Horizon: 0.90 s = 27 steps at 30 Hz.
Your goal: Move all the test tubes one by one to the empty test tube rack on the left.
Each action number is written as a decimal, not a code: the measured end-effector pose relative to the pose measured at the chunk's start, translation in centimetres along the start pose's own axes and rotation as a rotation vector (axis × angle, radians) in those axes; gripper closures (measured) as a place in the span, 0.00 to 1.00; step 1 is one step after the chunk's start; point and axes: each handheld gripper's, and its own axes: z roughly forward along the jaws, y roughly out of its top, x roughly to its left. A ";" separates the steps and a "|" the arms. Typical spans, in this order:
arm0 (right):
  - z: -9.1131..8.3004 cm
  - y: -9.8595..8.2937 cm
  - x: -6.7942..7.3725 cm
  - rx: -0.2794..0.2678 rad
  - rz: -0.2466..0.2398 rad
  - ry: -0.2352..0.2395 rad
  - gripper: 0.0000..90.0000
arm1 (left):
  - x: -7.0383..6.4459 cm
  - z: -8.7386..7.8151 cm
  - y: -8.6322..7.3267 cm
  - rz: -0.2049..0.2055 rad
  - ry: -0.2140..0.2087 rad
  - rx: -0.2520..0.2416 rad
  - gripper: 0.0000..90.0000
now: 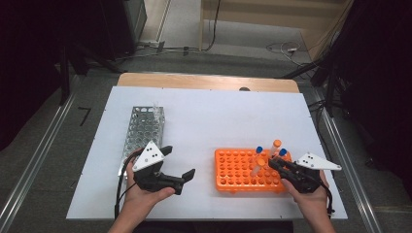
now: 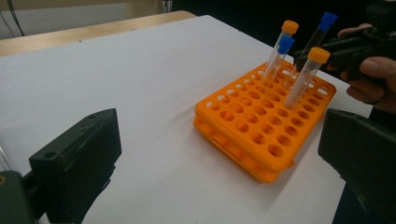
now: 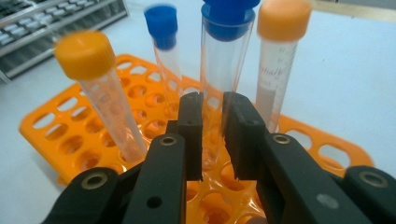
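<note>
Both hands are coming in at the near edge in the high view — the left gripper (image 1: 179, 167) hovering with jaws apart beside a metal rack (image 1: 142, 131), the right gripper (image 1: 275, 165) reaching into the orange rack (image 1: 233, 171). From the left gripper view, four capped tubes are standing in that rack's far-right holes. Right gripper view: jaws clamping the blue-capped tube (image 3: 223, 70) — upright, still in the rack.

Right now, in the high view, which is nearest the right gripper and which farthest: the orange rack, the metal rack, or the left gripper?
1. Orange rack: right under the right gripper.
2. Left gripper: across the table's near side.
3. Metal rack: far left.
</note>
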 end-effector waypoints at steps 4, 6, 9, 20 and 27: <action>-1.2 0.4 -0.1 -0.015 -0.004 0.021 0.83 | -0.2 0.1 0.0 -0.002 -0.005 -0.001 0.00; -1.6 0.4 0.0 -0.012 -0.006 0.028 0.83 | -0.2 0.1 0.1 0.001 -0.008 0.002 0.00; -2.3 0.4 0.2 -0.012 -0.011 0.058 0.83 | -0.3 0.1 0.1 0.002 -0.011 0.001 0.00; -2.6 1.3 2.7 -0.003 -0.079 0.177 0.83 | -0.6 0.2 0.3 0.008 -0.026 -0.001 0.00; -2.0 1.7 4.0 -0.003 -0.097 0.223 0.83 | -1.1 0.3 0.6 0.017 -0.042 -0.005 0.00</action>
